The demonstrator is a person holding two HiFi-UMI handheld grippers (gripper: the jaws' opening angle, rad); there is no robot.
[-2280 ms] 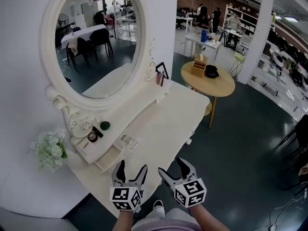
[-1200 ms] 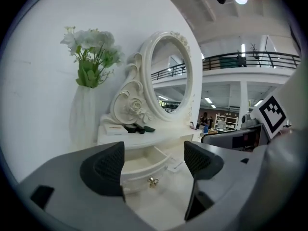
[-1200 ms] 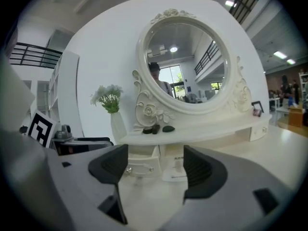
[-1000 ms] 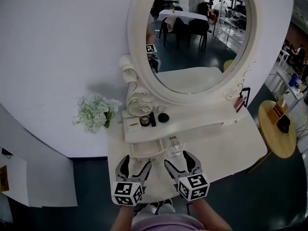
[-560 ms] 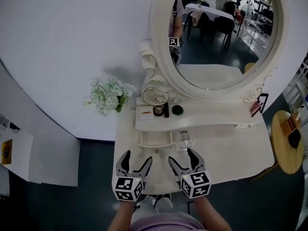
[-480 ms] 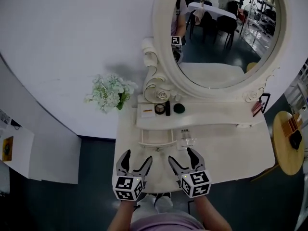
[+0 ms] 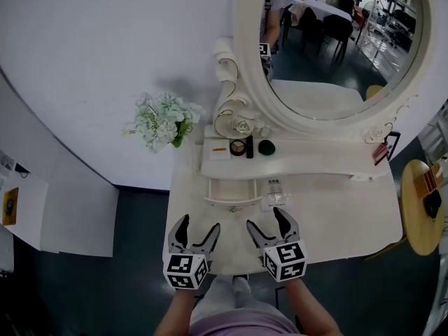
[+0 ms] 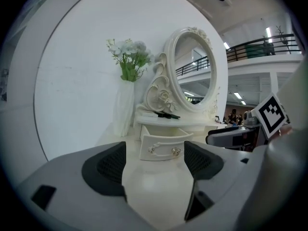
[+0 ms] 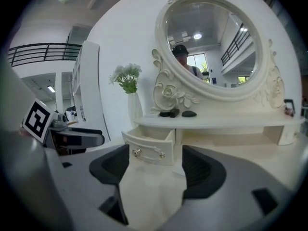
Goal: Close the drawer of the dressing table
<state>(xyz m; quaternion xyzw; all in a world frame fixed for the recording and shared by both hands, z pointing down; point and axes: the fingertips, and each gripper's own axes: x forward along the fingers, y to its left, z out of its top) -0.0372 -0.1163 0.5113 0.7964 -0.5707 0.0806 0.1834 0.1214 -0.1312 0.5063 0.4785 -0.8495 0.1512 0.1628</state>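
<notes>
The white dressing table has a small drawer pulled out under its shelf, left of centre. The drawer front with two knobs shows ahead in the left gripper view and ahead-left in the right gripper view. My left gripper hovers over the table's front edge, open and empty, a short way before the drawer. My right gripper is beside it on the right, also open and empty. Neither touches the drawer.
A white vase of flowers stands at the table's back left. The oval mirror rises behind a shelf with small cosmetics. A clear glass item sits right of the drawer. A round wooden table is at the far right.
The head view has swung round until it faces the dressing table squarely. Both grippers stayed open near the front edge, and the drawer stayed pulled out.
</notes>
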